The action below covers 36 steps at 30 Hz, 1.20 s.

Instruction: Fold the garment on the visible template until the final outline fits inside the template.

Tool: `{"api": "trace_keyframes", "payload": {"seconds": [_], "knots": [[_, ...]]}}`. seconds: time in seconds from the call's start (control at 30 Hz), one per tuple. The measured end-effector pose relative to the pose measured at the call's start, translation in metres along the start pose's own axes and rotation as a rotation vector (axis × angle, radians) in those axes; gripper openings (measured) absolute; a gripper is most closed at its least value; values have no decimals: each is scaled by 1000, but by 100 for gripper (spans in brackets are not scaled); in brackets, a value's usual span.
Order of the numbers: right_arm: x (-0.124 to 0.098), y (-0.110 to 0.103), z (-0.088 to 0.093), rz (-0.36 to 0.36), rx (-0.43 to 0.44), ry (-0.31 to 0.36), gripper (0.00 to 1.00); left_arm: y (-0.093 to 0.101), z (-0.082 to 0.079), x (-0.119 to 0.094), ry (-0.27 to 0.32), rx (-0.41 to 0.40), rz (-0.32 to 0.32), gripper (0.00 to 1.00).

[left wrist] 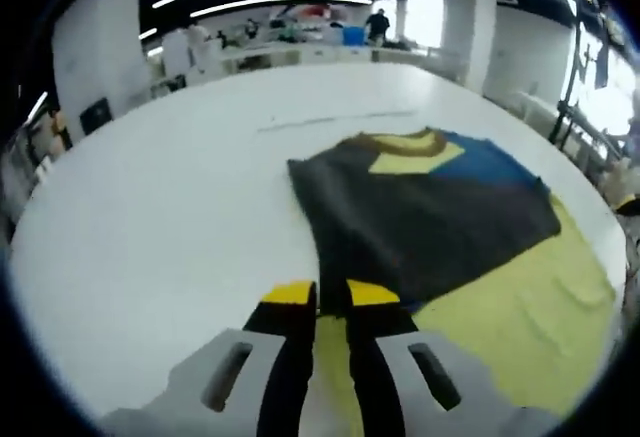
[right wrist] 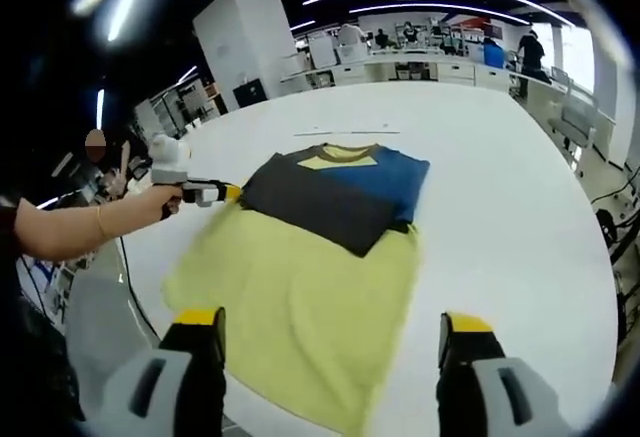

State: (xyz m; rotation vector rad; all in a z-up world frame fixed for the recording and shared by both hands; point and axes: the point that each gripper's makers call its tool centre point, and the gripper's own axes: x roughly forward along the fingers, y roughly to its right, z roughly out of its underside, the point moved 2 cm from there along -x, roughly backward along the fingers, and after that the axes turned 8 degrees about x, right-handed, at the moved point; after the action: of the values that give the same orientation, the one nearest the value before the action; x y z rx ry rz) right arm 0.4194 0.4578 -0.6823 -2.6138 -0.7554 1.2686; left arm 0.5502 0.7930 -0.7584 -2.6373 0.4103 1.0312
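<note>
Left gripper view: left gripper (left wrist: 331, 295) pinches the garment (left wrist: 430, 217); right gripper (right wrist: 330, 334) gapes wide.

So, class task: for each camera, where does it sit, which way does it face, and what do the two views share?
Left gripper view: rides the left gripper, low over the white table, facing the garment; its jaws nearly closed.
Right gripper view: rides the right gripper, higher, facing the garment; jaws wide, the person's left hand visible.
Shared: garment, table.

Right gripper (right wrist: 332, 332), jaws apart, over garment (right wrist: 310, 257); left gripper (right wrist: 232, 193) pinches its edge.
</note>
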Motion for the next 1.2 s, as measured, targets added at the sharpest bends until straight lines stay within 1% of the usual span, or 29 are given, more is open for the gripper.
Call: {"api": "trace_keyframes", "payload": {"seconds": [0.03, 0.07, 0.17, 0.23, 0.3, 0.4, 0.47, 0.53, 0.57, 0.63, 0.77, 0.8, 0.83, 0.9, 0.97, 1.07, 1.13, 1.17, 1.2], "knots": [[0, 0, 0, -1, 1, 1, 88, 0, 2, 1, 16, -13, -9, 6], [0, 0, -1, -1, 2, 5, 88, -2, 0, 0, 33, -32, -12, 6], [-1, 0, 0, 0, 7, 6, 87, 0, -4, -2, 34, -22, -11, 4], [-2, 2, 1, 6, 5, 0, 87, -1, -2, -2, 25, -34, -18, 4], [-2, 4, 3, 11, 10, -3, 87, -1, -2, -2, 23, -27, -21, 4], [-1, 4, 3, 11, 16, 0, 86, 0, -2, -2, 32, 18, -10, 4], [-1, 5, 4, 16, 14, -5, 86, 0, -2, -4, 34, 15, 5, 6], [1, 6, 5, 27, 0, -12, 86, 3, -5, -9, 51, 10, 21, 11], [1, 6, 6, 30, -6, -13, 86, 6, -8, -12, 64, 17, 25, 15], [1, 5, 4, 27, -11, -8, 87, 6, -8, -16, 77, 35, 32, 23], [1, 0, -4, 7, -13, 23, 89, 6, -11, -29, 121, 49, 49, 46], [1, -1, -7, -1, -10, 32, 89, 6, -11, -31, 128, 51, 55, 49], [1, -2, -9, -9, -3, 38, 89, 10, -13, -39, 130, 58, 63, 52], [1, -4, -12, -22, 3, 45, 90, 5, -9, -49, 136, 57, 69, 58], [1, -5, -14, -28, -2, 48, 91, 7, -7, -52, 145, 54, 79, 63], [1, -5, -13, -24, -23, 42, 91, 20, 2, -68, 141, 84, 124, 70], [2, -4, -11, -21, -28, 33, 91, 27, 9, -76, 133, 106, 151, 73], [2, -3, -9, -18, -31, 29, 91, 29, 10, -78, 135, 110, 158, 74], [2, -3, -8, -14, -34, 26, 91, 33, 14, -85, 139, 114, 170, 75]]}}
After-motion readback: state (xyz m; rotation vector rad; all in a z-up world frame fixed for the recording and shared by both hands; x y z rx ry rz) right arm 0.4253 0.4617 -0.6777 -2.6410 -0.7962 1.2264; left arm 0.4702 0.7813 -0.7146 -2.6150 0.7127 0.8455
